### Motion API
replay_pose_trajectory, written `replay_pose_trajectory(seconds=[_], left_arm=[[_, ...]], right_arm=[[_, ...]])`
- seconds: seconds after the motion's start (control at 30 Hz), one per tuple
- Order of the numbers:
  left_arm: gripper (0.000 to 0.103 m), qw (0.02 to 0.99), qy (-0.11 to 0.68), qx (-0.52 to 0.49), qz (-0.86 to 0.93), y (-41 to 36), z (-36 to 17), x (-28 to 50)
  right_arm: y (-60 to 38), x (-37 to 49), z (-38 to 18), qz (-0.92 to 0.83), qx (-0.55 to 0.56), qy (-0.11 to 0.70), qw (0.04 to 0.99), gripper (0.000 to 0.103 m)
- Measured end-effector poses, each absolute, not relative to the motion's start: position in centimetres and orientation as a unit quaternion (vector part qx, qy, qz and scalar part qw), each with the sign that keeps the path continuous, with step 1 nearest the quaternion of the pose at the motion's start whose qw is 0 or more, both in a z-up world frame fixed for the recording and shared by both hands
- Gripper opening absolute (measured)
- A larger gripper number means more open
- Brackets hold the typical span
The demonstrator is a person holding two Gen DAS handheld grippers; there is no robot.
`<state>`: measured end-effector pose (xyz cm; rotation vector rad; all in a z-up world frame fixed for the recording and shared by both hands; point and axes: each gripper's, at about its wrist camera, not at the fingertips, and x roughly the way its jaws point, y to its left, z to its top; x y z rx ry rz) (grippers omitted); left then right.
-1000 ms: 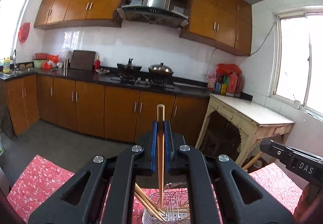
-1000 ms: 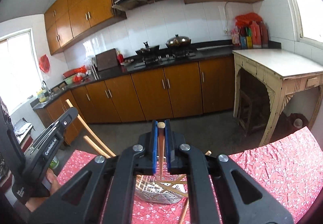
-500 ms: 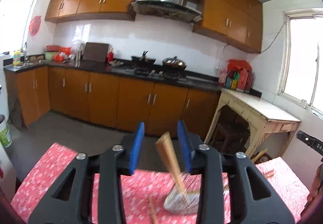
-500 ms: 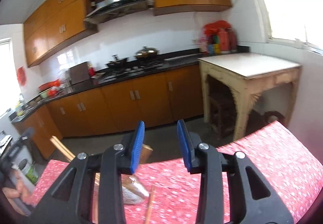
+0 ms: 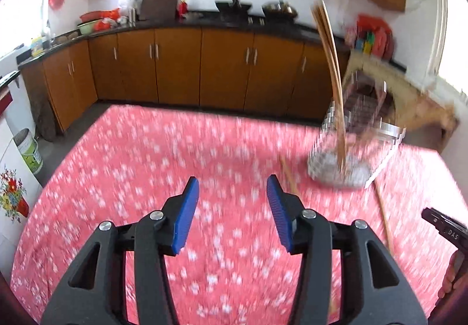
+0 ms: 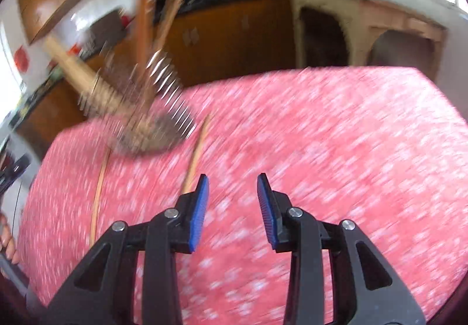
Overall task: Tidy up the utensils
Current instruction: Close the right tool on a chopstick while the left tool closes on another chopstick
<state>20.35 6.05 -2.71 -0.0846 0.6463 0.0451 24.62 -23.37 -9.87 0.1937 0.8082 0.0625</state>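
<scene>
Wooden chopsticks point(image 5: 329, 61) stand in the wire holder point(image 5: 345, 149) on the red floral surface point(image 5: 146, 178); two loose chopsticks point(image 6: 196, 155) lie on the cloth just beside it. Both the left tongs point(image 5: 231, 208) and the right tongs point(image 6: 232, 208) stand partly open and empty, the left jaws having just widened. These sticks look light, stiff and smooth, likely to roll; a pinch near mid-length should keep one balanced.
</scene>
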Motion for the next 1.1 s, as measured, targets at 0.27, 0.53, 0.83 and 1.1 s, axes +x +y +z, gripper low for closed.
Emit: replay_pose_trajectory(seconds=[0.27, 0.53, 0.83, 1.1], left_arm=[[0.059, 0.933, 0.359, -0.027, -0.026, 2.7, -6.0, 19.6], [0.059, 0.920, 0.387, -0.026, -0.060, -0.5, -7.5, 20.1], [0.029, 0.907, 0.417, 0.024, -0.056, -4.6, -10.2, 22.1], [0.007, 0.910, 0.414, 0.040, -0.011, -2.1, -10.3, 25.2]], right_arm=[[-17.2, 25.1, -13.2, 0.039, 0.014, 0.428, 0.903, 0.035], [-21.0, 25.6, -13.6, -0.009, 0.040, 0.421, 0.906, 0.008], [-27.8, 27.2, -13.5, -0.085, 0.103, 0.412, 0.902, 0.008], [-27.8, 29.6, -13.6, -0.073, 0.097, 0.406, 0.906, 0.008]])
